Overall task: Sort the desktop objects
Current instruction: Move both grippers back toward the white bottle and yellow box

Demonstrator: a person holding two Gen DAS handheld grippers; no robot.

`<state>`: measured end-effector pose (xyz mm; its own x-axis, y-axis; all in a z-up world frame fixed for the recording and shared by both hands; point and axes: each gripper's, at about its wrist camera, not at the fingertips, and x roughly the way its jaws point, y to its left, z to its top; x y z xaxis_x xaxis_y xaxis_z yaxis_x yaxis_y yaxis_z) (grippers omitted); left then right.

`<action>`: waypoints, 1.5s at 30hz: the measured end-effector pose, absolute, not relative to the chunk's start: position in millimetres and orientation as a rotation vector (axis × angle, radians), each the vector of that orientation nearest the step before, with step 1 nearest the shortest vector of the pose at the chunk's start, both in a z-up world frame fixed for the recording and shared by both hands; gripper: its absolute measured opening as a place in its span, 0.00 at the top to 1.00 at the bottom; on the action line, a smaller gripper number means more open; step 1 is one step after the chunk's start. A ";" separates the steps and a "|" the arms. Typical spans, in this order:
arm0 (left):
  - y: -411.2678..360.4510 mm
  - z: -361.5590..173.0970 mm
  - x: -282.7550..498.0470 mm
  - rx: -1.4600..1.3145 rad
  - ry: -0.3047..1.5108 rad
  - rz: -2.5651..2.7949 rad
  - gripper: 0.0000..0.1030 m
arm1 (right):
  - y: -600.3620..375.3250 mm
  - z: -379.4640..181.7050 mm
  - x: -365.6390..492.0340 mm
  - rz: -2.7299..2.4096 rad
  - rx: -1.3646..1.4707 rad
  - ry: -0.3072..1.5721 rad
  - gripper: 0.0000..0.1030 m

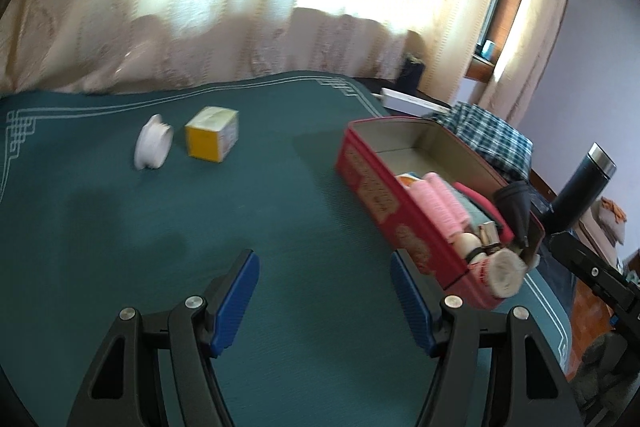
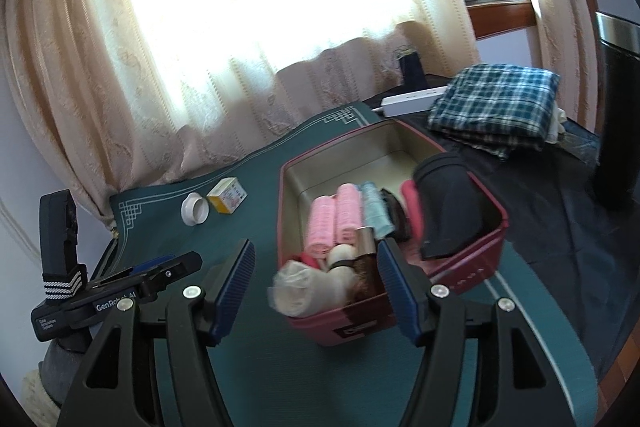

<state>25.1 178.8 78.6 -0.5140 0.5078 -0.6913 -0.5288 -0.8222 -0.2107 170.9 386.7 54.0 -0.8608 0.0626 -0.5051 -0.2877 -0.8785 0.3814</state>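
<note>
A red tin box (image 1: 372, 183) (image 2: 472, 259) stands on the green mat and holds pink hair rollers (image 2: 334, 221), a black pouch (image 2: 444, 203), a small bottle and a white roll (image 2: 304, 287). A white round reel (image 1: 152, 143) (image 2: 195, 209) and a yellow-and-white small box (image 1: 212, 139) (image 2: 227, 195) lie on the mat at the far left. My left gripper (image 1: 324, 295) is open and empty above the mat, left of the tin. My right gripper (image 2: 316, 283) is open and empty, just over the tin's near end.
A folded plaid cloth (image 2: 496, 107) and a white power strip (image 2: 412, 97) lie beyond the tin. A black flask (image 1: 580, 187) (image 2: 616, 107) stands at the right. Curtains hang behind the table. The left gripper's body (image 2: 120, 291) shows at the lower left.
</note>
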 end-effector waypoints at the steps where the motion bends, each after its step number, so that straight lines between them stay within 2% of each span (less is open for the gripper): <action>1: 175.0 77.9 23.8 -1.046 0.030 2.316 0.33 | 382.0 54.5 167.6 2.789 -0.742 0.666 0.34; 14: 121.4 64.6 -1.7 -1.097 -0.018 2.395 0.33 | 332.1 53.4 133.1 2.866 -0.844 0.579 0.28; 24: 92.0 51.8 -50.5 -1.141 -0.013 2.468 0.33 | 298.4 48.6 103.1 2.906 -0.939 0.493 0.25; 45: 119.2 23.3 -174.4 -1.183 0.159 2.506 0.32 | 275.7 19.1 39.9 2.888 -1.103 0.472 0.24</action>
<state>-174.4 119.2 23.3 -0.5826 0.2760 -0.7645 -0.3706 -0.9273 -0.0524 39.9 275.7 19.1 -0.7512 -0.0934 -0.6534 -0.1195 -0.9543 0.2738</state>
